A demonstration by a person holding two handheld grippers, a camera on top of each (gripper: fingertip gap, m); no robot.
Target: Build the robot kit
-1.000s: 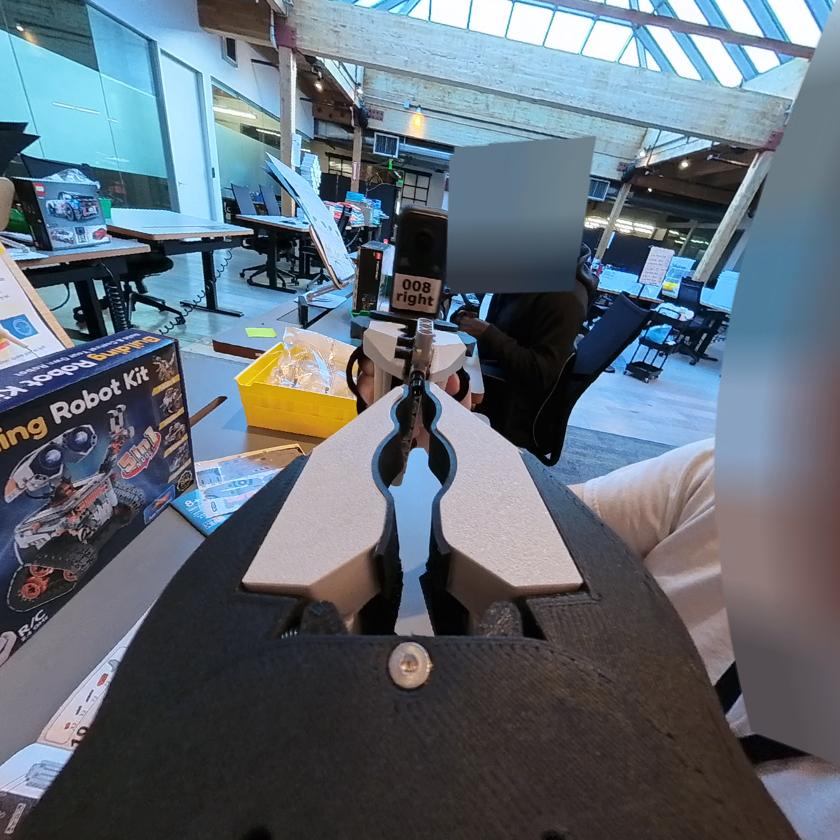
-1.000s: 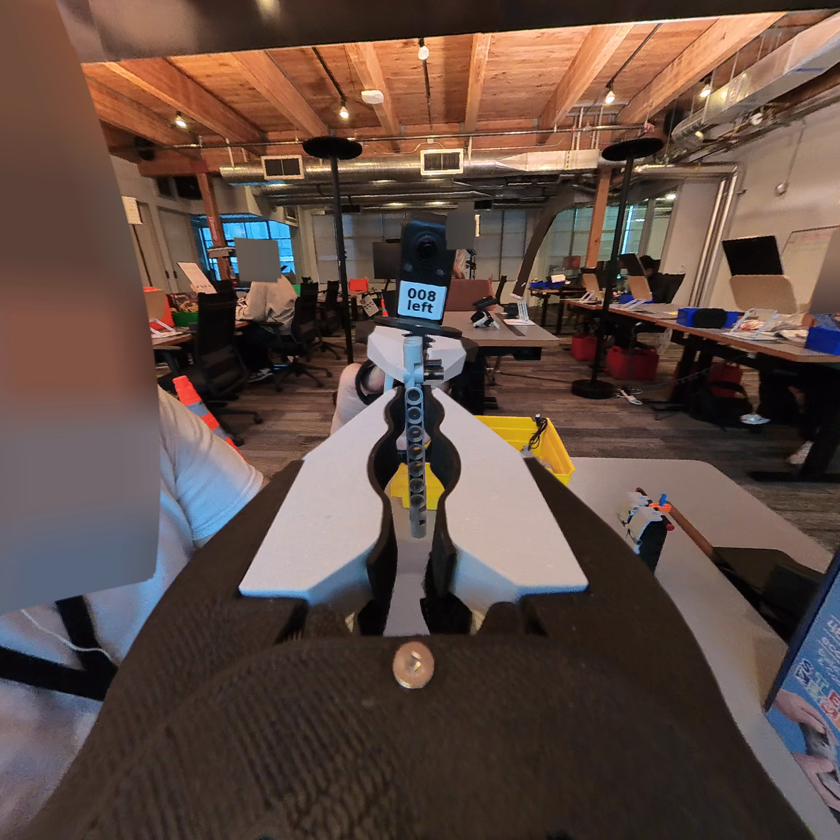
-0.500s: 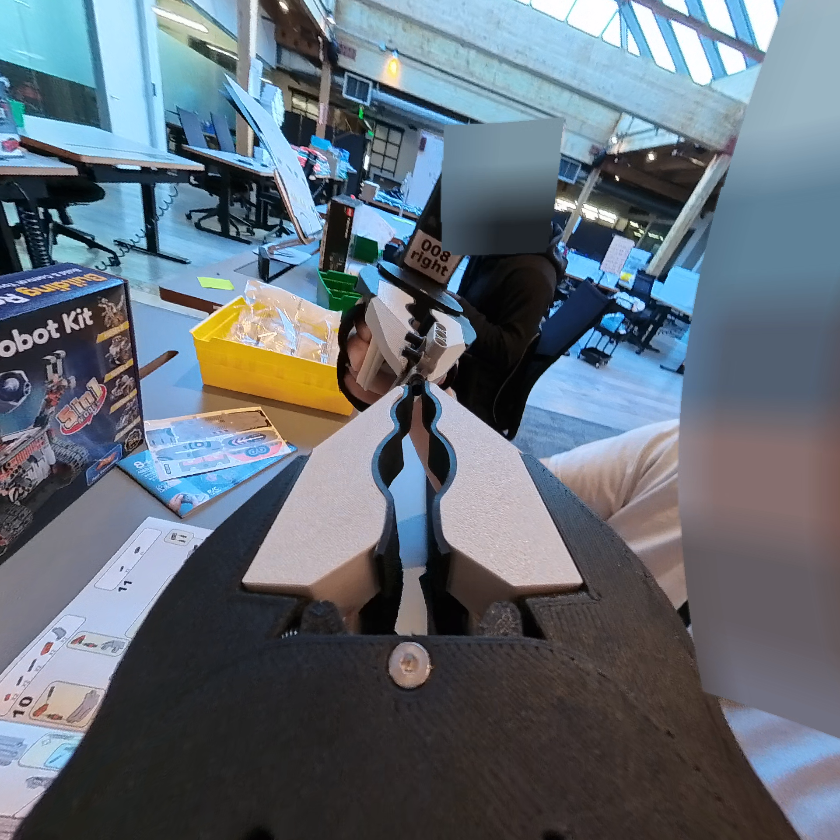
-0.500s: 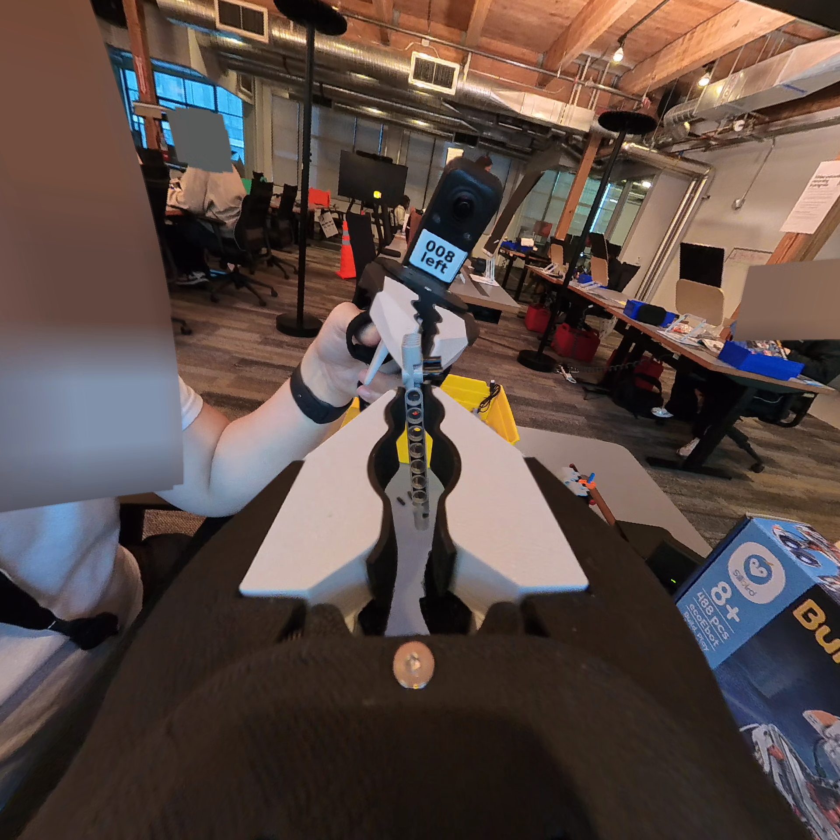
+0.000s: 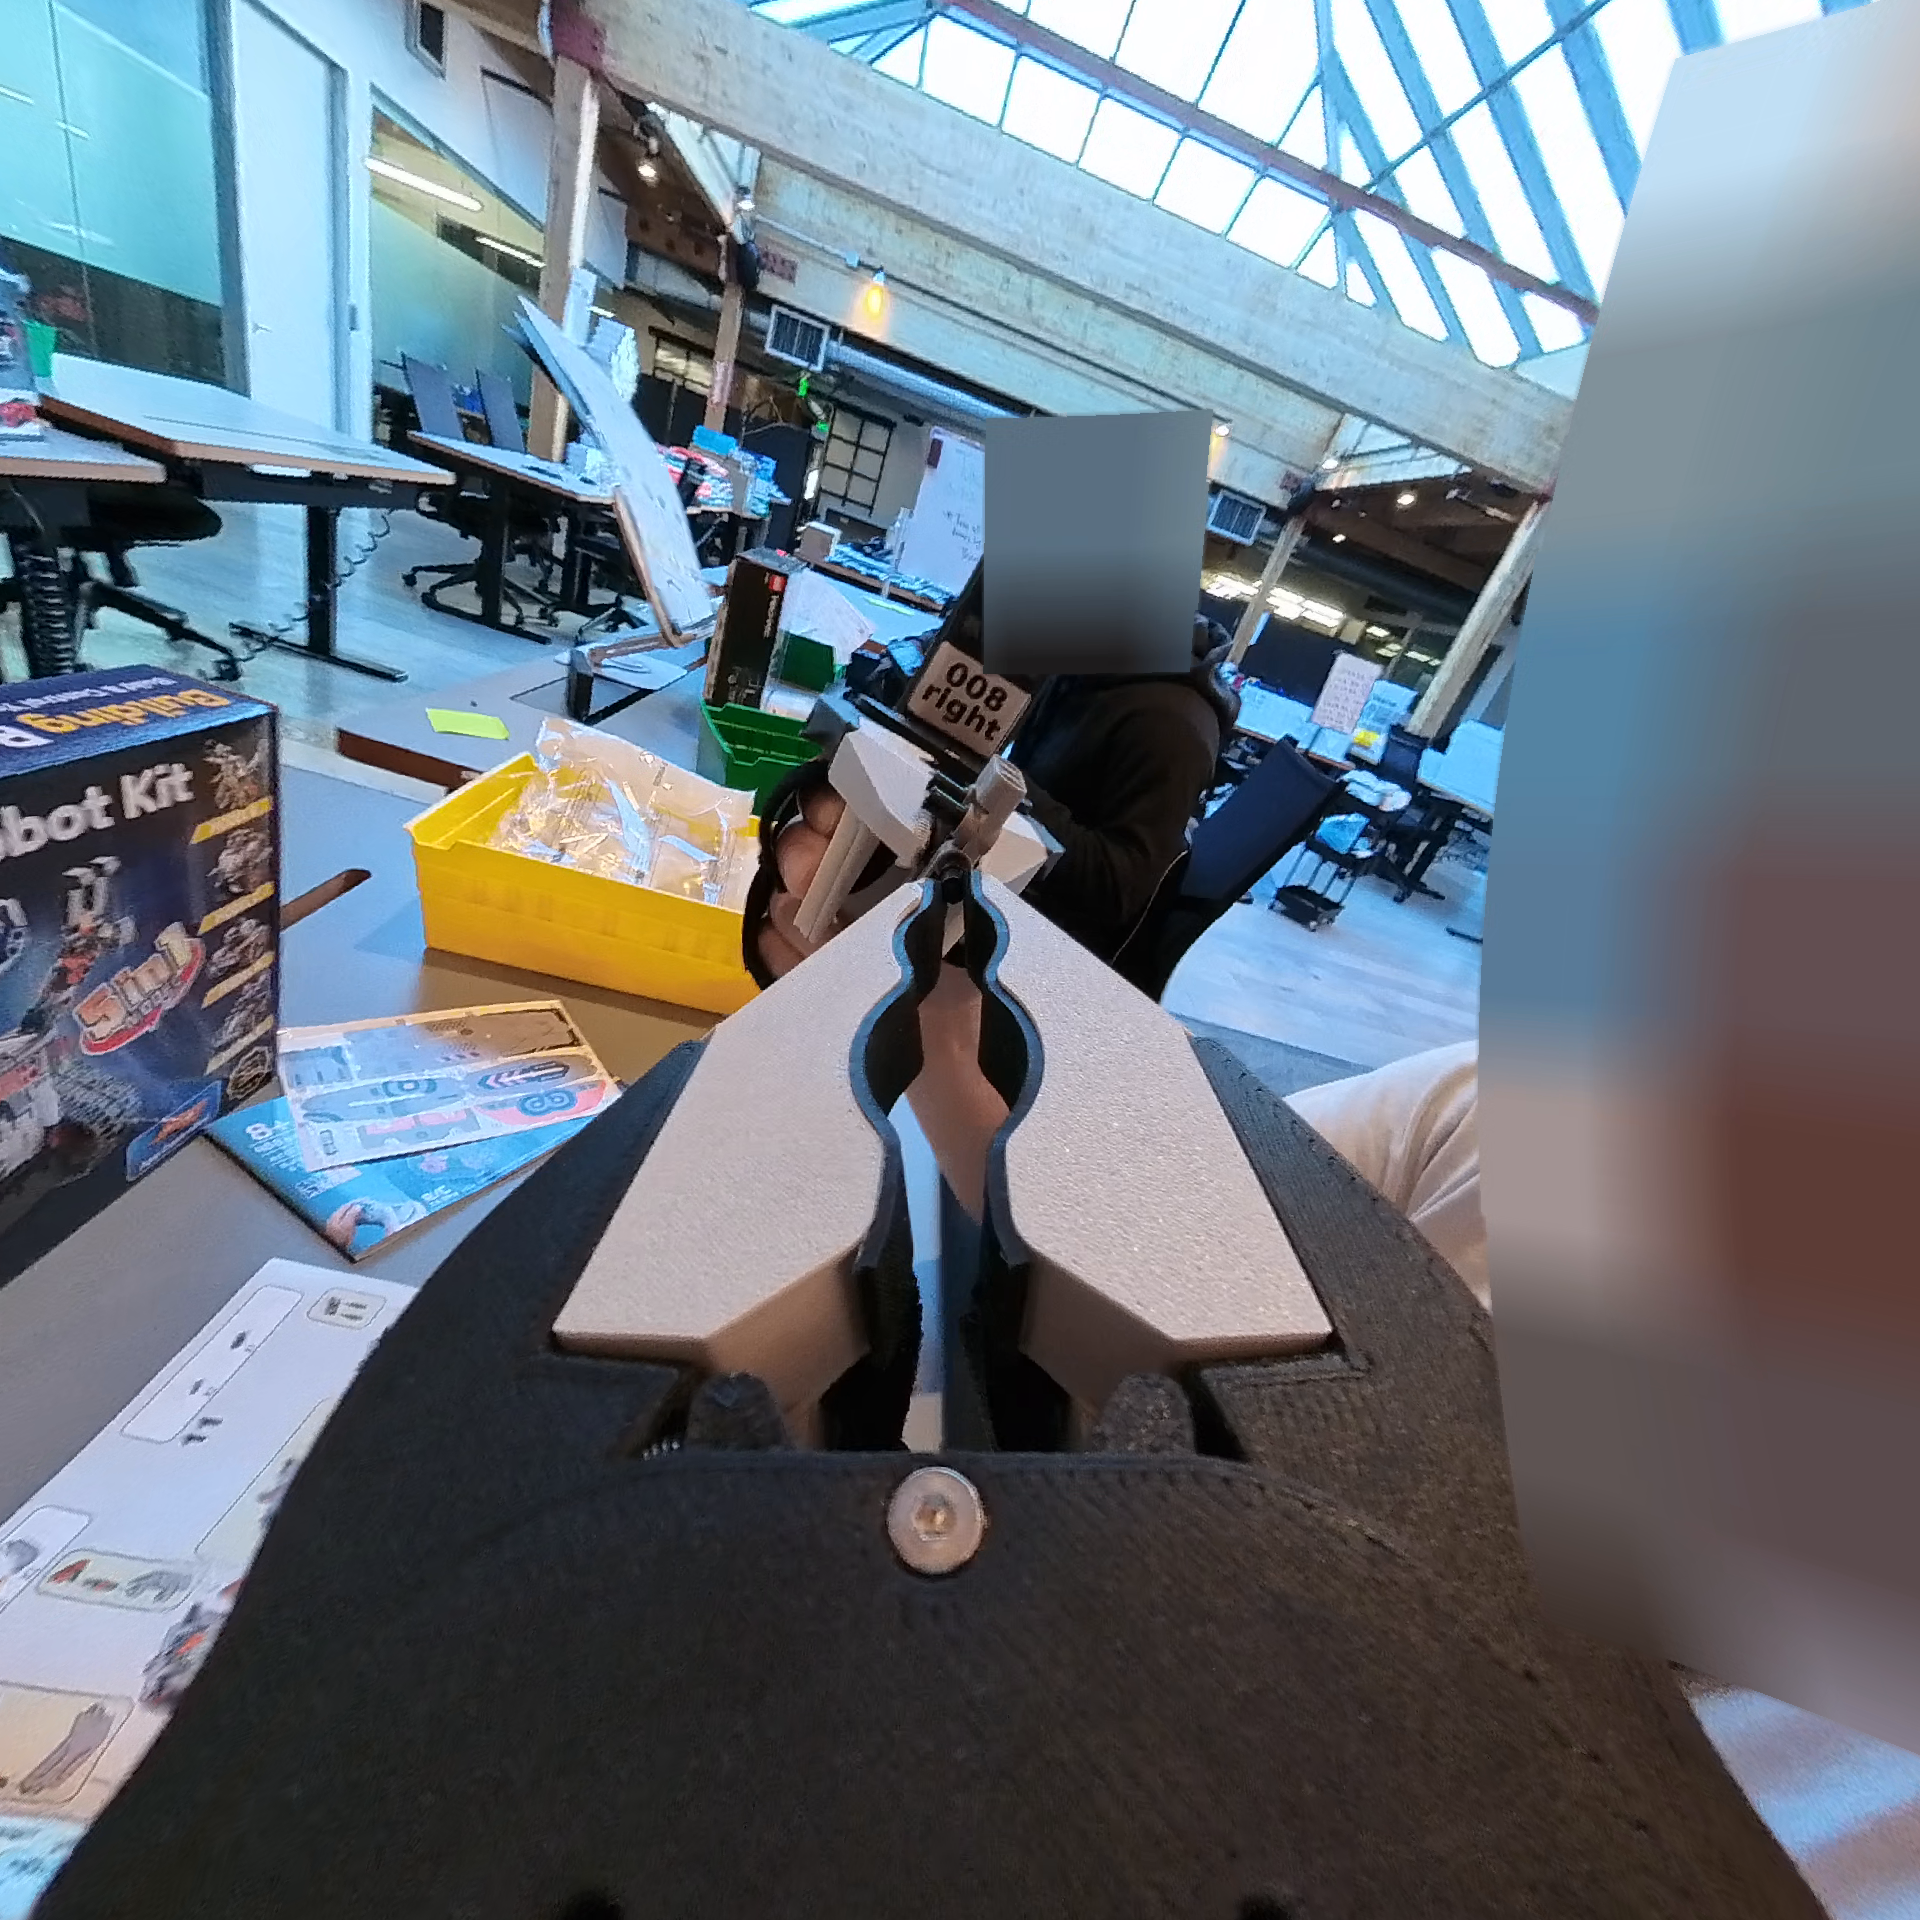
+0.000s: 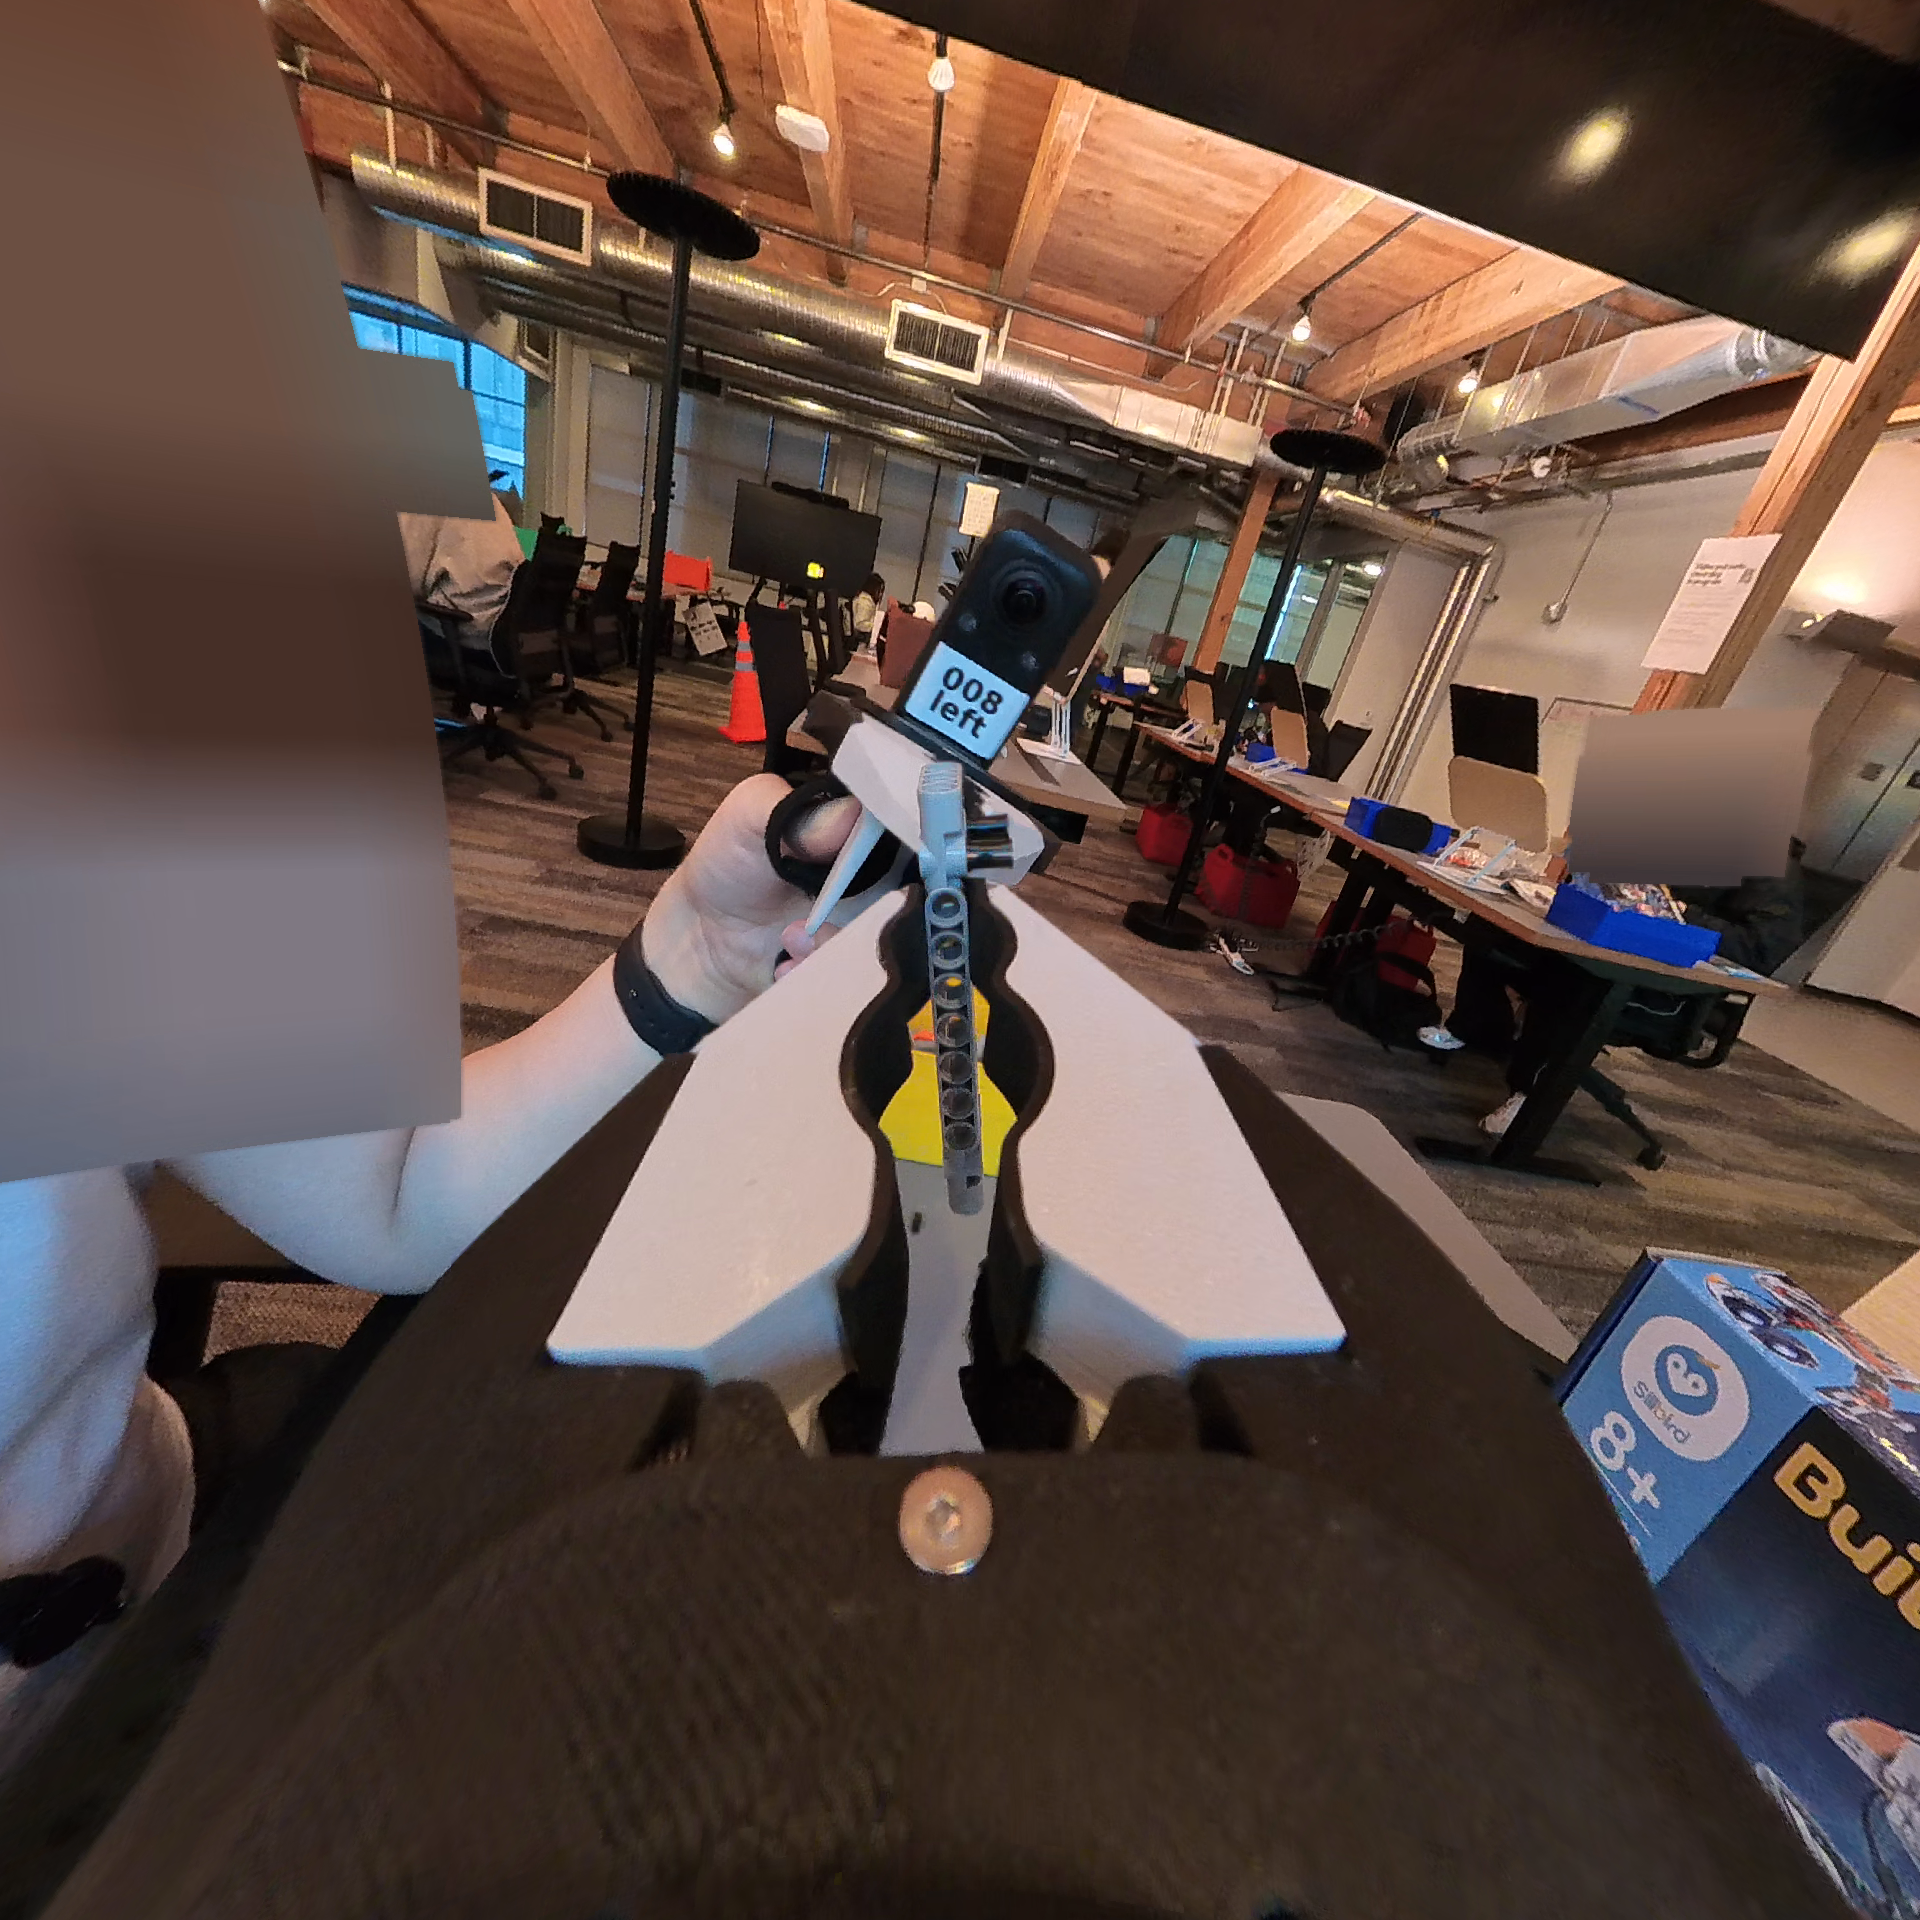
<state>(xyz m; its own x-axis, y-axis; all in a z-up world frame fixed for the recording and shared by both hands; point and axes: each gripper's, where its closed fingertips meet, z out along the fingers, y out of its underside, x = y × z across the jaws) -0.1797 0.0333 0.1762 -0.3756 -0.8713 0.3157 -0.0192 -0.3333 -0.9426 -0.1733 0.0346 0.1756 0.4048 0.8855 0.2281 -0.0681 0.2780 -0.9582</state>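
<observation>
My two grippers meet tip to tip in the air above the grey table [image 5: 343,935]. My right gripper [image 6: 943,902] is shut on a long grey beam with holes [image 6: 956,1039], which lies along the gap between its fingers and sticks out past the tips. My left gripper [image 5: 951,883] is shut on a small black part [image 5: 948,871] right at the beam's grey end [image 5: 992,795]. The left gripper also shows in the right wrist view [image 6: 935,821], held by a hand. The right gripper shows in the left wrist view [image 5: 914,800].
A yellow bin [image 5: 561,914] of clear bags stands behind, with a green bin [image 5: 748,732] past it. A blue robot kit box [image 5: 114,914], a booklet [image 5: 416,1122] and an instruction sheet [image 5: 156,1475] lie at the left. A seated person in black [image 5: 1122,790] is beyond.
Both grippers have tilted and swung while staying tip to tip. The beam stays in the right gripper and the black part in the left.
</observation>
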